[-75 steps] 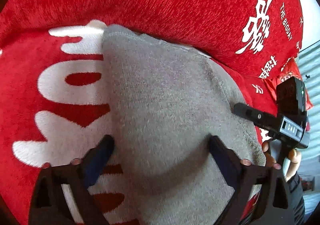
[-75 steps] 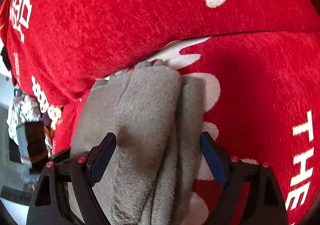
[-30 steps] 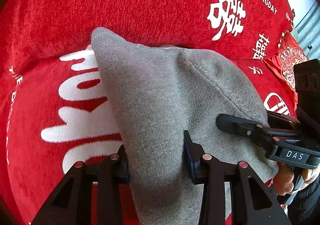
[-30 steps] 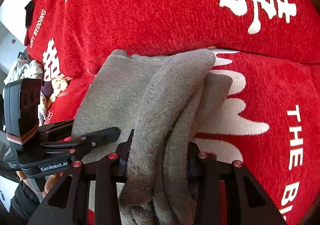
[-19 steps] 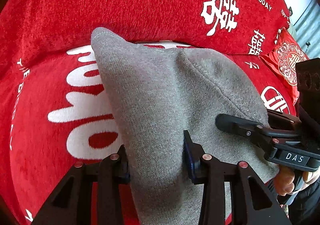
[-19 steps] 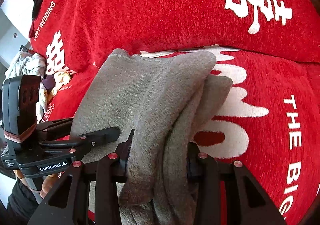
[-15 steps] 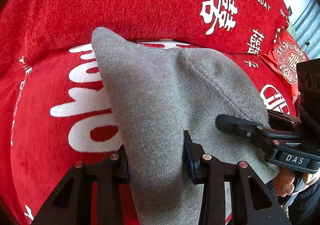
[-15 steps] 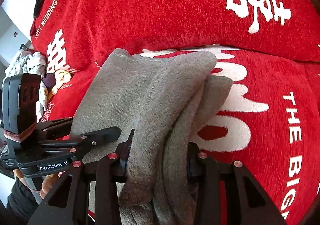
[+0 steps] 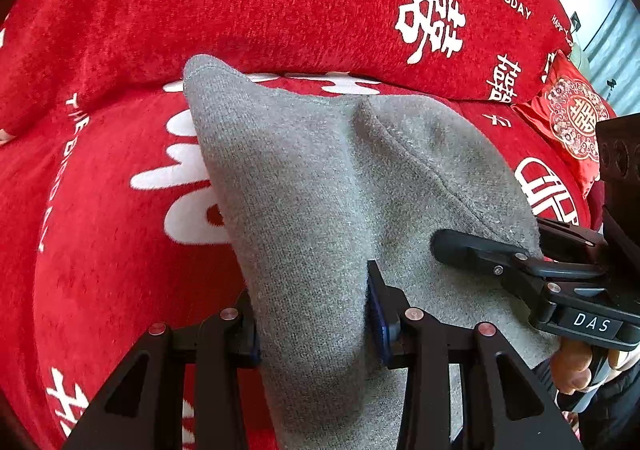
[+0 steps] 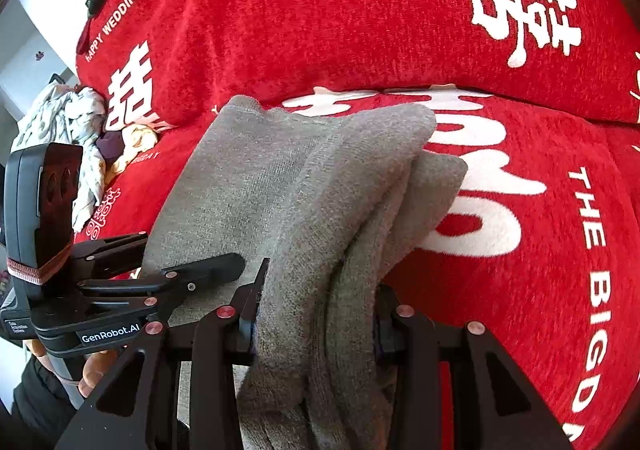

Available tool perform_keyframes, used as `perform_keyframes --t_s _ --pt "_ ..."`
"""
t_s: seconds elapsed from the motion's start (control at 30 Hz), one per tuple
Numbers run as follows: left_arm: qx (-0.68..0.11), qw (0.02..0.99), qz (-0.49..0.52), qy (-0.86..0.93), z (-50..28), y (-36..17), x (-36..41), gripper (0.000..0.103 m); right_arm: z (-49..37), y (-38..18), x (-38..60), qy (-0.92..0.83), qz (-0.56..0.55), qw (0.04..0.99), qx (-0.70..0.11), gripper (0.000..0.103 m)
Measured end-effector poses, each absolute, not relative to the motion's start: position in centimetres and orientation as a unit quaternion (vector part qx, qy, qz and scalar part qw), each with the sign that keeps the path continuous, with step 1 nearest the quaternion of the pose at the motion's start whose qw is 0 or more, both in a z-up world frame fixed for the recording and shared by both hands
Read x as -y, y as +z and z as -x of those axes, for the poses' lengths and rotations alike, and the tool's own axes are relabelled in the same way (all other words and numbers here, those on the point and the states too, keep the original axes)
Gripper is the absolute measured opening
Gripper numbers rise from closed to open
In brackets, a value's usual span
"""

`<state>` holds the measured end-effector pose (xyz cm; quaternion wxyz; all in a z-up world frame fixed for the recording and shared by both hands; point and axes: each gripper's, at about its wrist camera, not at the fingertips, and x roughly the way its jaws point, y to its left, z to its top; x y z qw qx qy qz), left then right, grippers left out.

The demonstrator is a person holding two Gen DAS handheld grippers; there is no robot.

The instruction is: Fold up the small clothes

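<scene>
left wrist, both grippers' fingers (image 9: 378, 314) clamping grey garment (image 9: 320, 190)

Grey garment (image 9: 320, 190) fuzzy knit; red cover (image 9: 100, 270) plush, probably chenille.

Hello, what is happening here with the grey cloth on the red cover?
A person holds a tool in each hand and is folding a small grey garment over a red cover with white lettering. The left tool is shut on one bunched part of the garment, and the right tool is shut on a thicker stack of its layers. Both grip the near edge, side by side, while the far end of the garment stretches away toward the red back cushion.
</scene>
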<state>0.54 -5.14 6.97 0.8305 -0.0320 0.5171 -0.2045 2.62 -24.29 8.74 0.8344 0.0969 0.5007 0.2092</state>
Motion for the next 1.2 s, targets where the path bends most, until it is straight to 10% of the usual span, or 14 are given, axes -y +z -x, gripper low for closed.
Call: perform_keyframes --t_s 1.2 --pt "-0.497 0.843 0.031 -0.202 8.6 6.9 1.7 0.042 7.2 9.8 19.6 0.217 -0.062 0.846 -0.482 0.042"
